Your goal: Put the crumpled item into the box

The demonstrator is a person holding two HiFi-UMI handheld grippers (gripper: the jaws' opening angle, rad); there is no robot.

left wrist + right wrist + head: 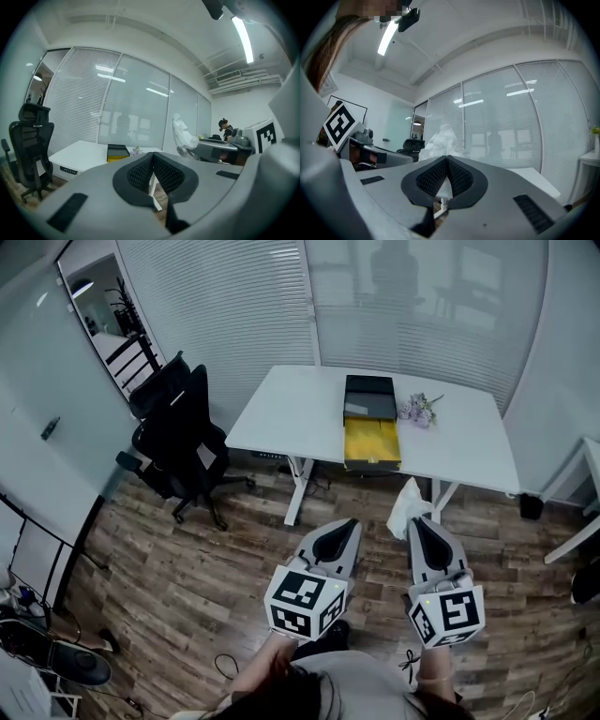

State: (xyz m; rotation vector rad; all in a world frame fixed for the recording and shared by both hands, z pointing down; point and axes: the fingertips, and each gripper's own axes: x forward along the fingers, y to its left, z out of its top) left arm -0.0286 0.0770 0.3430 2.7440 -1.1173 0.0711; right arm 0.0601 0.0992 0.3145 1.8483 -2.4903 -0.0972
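A white table (pixel 281 413) stands on wood-plank floor (pixel 187 587), well ahead of my jaws, by blind-covered glass walls (pixel 422 306). My right gripper (pixel 414 519) pinches the crumpled white item (pixel 407 506) at its tips; my left gripper (pixel 353 521) is closed, empty. Only the head view looks down into the open box (pixel 371 442), yellow inside, on the table.

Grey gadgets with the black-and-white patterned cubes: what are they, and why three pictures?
They are hand-held grippers, one in each of a person's hands. The head view looks down from a camera on the person's head; the other two views come from cameras riding on each gripper. The left gripper has its fingers closed on nothing. The right gripper pinches a crumpled white sheet. Ahead, the white table carries an open black box with yellow lining and a small flower bunch.
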